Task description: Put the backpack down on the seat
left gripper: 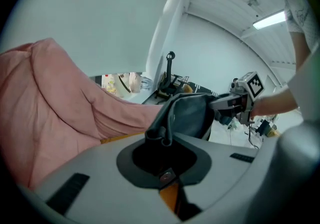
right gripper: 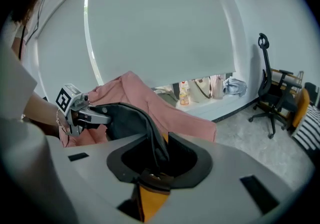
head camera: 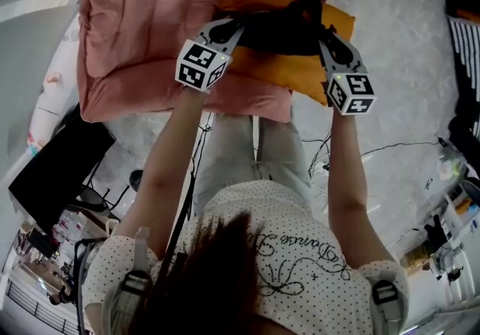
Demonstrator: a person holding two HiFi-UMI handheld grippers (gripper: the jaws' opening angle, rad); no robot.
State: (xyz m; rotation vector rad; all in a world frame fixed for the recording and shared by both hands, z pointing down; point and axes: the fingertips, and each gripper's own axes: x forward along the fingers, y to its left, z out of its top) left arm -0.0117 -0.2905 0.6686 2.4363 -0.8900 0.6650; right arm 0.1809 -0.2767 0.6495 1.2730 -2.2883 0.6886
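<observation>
An orange backpack with a black top lies on the pink cushioned seat. My left gripper is at the left end of the black top and is shut on a bunched fold of it. My right gripper is at the right end. In the right gripper view the black fabric still runs between the jaws, but a sliver of orange shows between it and one pad, so it lies there loosely. Each gripper view shows the other gripper across the bag.
The grey carpet in front of the seat has cables on it. A black screen and clutter stand at the left. An office chair is to the right, and a windowsill with bottles and bags runs behind the seat.
</observation>
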